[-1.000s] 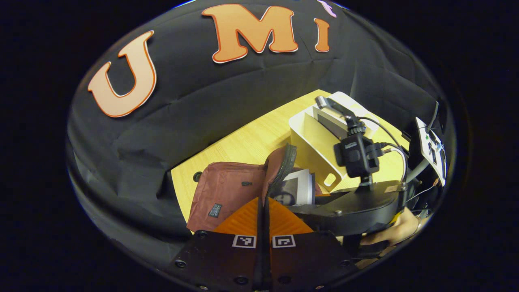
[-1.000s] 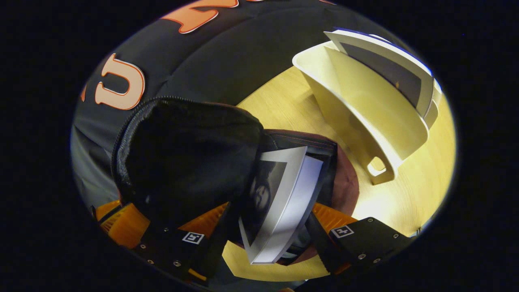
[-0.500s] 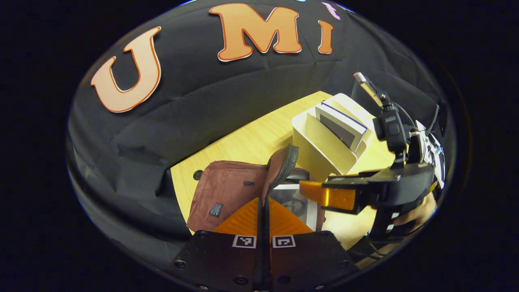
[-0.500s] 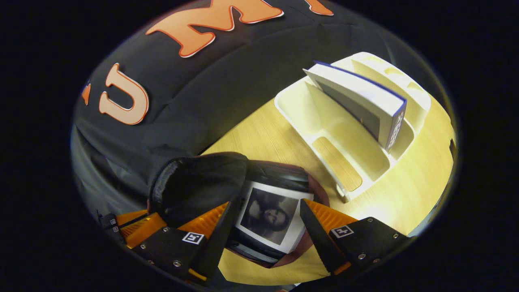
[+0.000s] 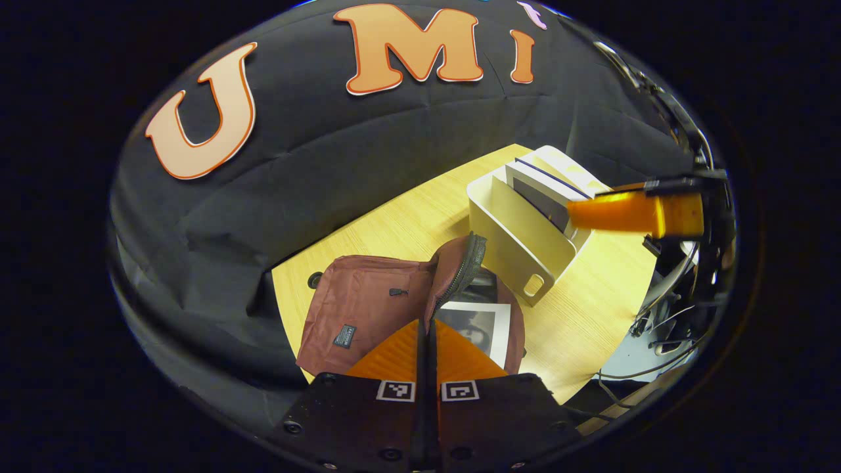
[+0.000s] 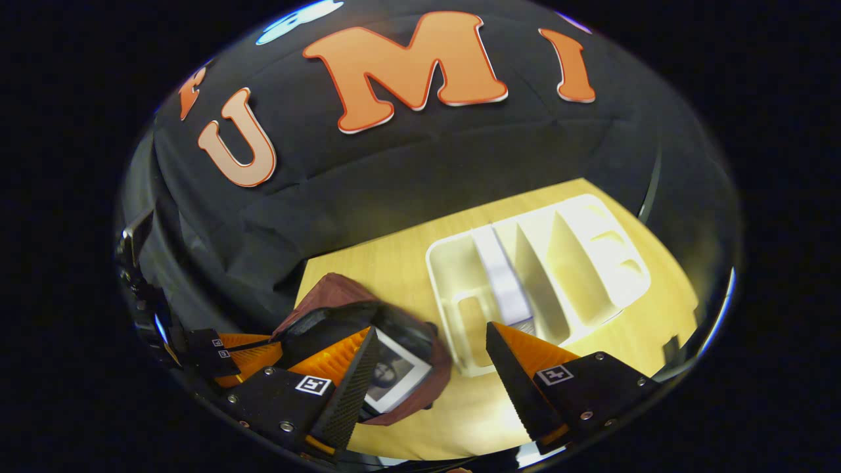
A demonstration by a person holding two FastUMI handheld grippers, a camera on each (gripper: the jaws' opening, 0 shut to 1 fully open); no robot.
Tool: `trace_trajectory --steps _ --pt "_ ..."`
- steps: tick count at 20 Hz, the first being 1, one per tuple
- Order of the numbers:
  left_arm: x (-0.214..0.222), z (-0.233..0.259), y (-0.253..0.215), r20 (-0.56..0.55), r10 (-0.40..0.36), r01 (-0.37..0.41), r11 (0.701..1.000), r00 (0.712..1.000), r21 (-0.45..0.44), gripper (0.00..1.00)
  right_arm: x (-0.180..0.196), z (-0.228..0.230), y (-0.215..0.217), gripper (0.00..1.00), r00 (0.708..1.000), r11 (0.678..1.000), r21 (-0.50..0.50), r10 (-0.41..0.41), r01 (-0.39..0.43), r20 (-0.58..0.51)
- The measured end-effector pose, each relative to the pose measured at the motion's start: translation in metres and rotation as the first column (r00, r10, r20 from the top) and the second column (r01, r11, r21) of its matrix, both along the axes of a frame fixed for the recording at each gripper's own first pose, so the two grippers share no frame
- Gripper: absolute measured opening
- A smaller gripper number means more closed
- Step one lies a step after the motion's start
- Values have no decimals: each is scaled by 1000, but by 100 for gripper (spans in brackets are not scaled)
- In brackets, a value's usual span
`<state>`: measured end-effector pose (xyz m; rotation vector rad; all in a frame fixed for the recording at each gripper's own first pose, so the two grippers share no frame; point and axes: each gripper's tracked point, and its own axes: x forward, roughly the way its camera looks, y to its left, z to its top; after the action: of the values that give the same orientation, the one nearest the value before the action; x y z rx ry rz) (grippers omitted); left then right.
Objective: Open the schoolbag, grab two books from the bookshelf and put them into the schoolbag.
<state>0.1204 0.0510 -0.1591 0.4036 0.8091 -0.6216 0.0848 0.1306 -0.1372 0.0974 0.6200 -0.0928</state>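
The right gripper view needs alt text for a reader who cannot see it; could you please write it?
The open right tool hangs above a wooden table, where a book lies in an open schoolbag beside a white bookshelf holding another book.

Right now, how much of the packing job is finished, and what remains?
Done: the schoolbag lies open on the table, and one book rests inside it. In hand: the left tongs are shut on the bag's flap, holding it up; the right tongs are open and hold nothing. Left: the second book stands in the bookshelf, to be grabbed and packed.
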Motion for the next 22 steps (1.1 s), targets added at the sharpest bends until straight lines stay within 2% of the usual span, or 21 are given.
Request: trace_trajectory --steps 3,6,8,11,13,17,21,22 --pt "0 -2 -1 -4 4 -4 1000 1000 -8 1 17 28 -37 97 1000 987 -158 4 -8 -27" --pt "0 -2 0 -8 13 -13 1000 1000 -14 1 42 28 -51 98 991 966 -253 14 -47 -133" --pt "-1 -3 0 -12 17 -17 1000 1000 -19 1 61 18 -58 98 975 947 -305 29 -98 -222" --pt "-3 -4 1 -13 28 -28 999 1000 -20 1 79 -12 -59 98 930 938 -313 25 -148 -366" --pt "-3 -5 3 -15 33 -33 999 999 -19 1 86 -36 -65 99 889 931 -317 20 -184 -457" --pt "-1 -7 11 -16 52 -52 999 999 -11 1 103 -69 -71 100 848 940 -296 -13 -170 -531" --pt "0 -13 17 -34 75 -75 997 997 -13 1 101 -94 -87 100 810 942 -298 -50 -157 -585" --pt "0 -14 18 -37 79 -79 997 996 -10 1 100 -99 -87 94 803 945 -288 -51 -153 -594"
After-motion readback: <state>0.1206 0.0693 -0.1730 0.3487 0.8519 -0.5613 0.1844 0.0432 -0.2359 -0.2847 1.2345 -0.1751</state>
